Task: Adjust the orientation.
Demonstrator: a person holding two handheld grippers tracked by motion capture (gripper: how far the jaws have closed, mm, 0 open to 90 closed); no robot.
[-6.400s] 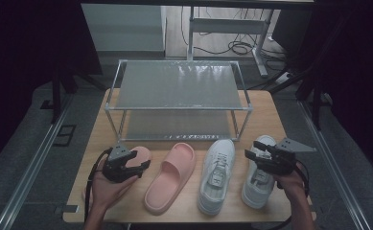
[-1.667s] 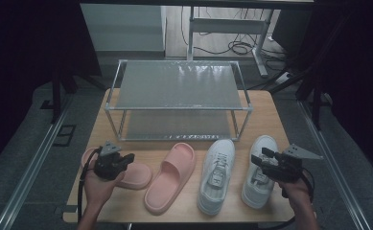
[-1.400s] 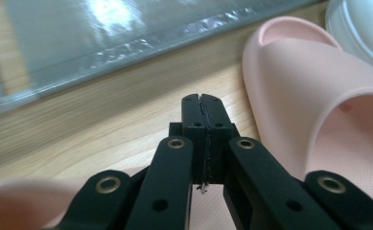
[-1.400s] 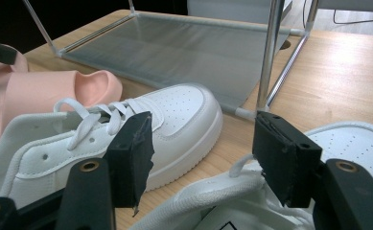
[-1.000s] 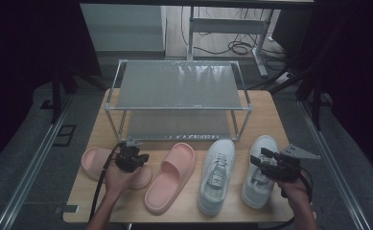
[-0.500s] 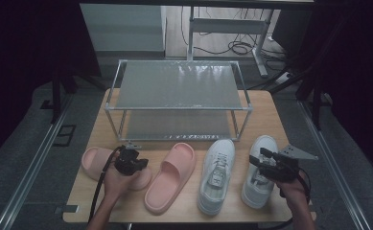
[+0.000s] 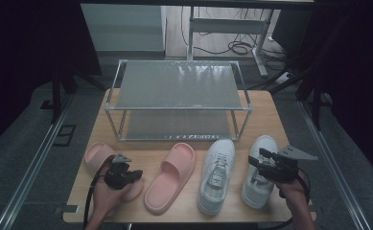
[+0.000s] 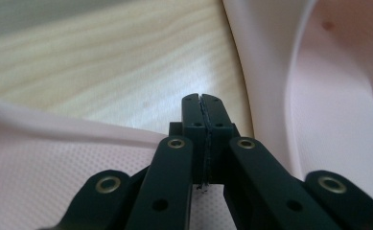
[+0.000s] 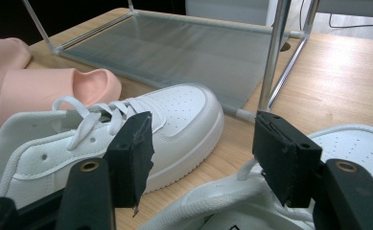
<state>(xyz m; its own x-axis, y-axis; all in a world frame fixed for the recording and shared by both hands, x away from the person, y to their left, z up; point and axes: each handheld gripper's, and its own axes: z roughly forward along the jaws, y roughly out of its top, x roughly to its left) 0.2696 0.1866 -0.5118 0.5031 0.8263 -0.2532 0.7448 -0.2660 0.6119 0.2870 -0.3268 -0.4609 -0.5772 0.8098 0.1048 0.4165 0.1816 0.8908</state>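
Note:
Two pink slippers and two white sneakers lie in a row on the wooden table. My left gripper [image 7: 130, 174] is shut with nothing between its jaws, low over the heel end of the left pink slipper [image 7: 97, 157], which lies slanted. From the left gripper view, the closed jaw tips [image 8: 204, 103] sit above that slipper's edge [image 8: 35, 163], with the other pink slipper [image 8: 332, 96] to the right. My right gripper [image 7: 259, 160] hovers open over the right sneaker [image 7: 263, 143]. Its jaws [image 9: 198, 143] stand wide apart above the sneaker's laces [image 9: 352, 143], beside the left sneaker [image 9: 141, 129].
A two-shelf metal rack [image 7: 178, 84] with grey shelves stands at the back of the table [image 7: 270, 110]; its lower shelf [image 9: 174, 48] lies just beyond the sneakers. The second pink slipper [image 7: 172, 177] lies between the left gripper and the left sneaker [image 7: 217, 175].
My left gripper has slid toward the near edge of the table along the left slipper, staying shut. The right gripper and all the shoes have kept their places.

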